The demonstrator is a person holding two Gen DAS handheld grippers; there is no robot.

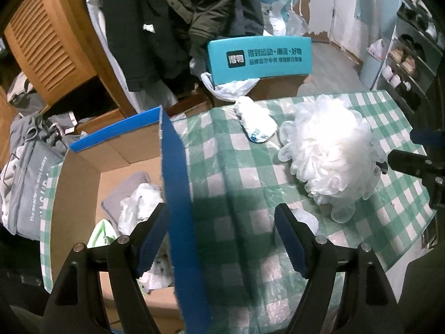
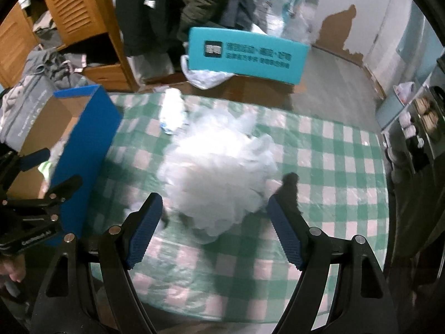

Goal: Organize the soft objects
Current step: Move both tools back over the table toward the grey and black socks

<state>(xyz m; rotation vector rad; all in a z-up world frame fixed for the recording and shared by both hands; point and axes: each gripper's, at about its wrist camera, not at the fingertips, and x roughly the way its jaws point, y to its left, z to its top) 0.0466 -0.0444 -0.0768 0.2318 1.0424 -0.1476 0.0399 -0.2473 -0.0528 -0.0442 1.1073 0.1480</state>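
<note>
A fluffy white mesh pouf (image 1: pixel 328 153) lies on the green-checked tablecloth (image 1: pixel 222 167). A small crumpled white packet (image 1: pixel 256 123) lies just beyond it. My left gripper (image 1: pixel 221 211) is open and empty, astride the blue wall of a cardboard box (image 1: pixel 178 183). In the box lie a grey cloth (image 1: pixel 125 192), white cloth and a green item. My right gripper (image 2: pixel 214 199) hangs open just above the near side of the pouf (image 2: pixel 217 172), its pads apart from it. The box (image 2: pixel 83 150) and my left gripper (image 2: pixel 55 167) sit at the left of the right wrist view.
Behind the table stand a teal box (image 1: pixel 258 55) on a brown carton, hanging dark jackets (image 1: pixel 172 27) and a wooden louvred cabinet (image 1: pixel 47 41). A grey bag (image 1: pixel 27 172) sits left of the box. A shoe rack (image 1: pixel 408 64) stands at the right.
</note>
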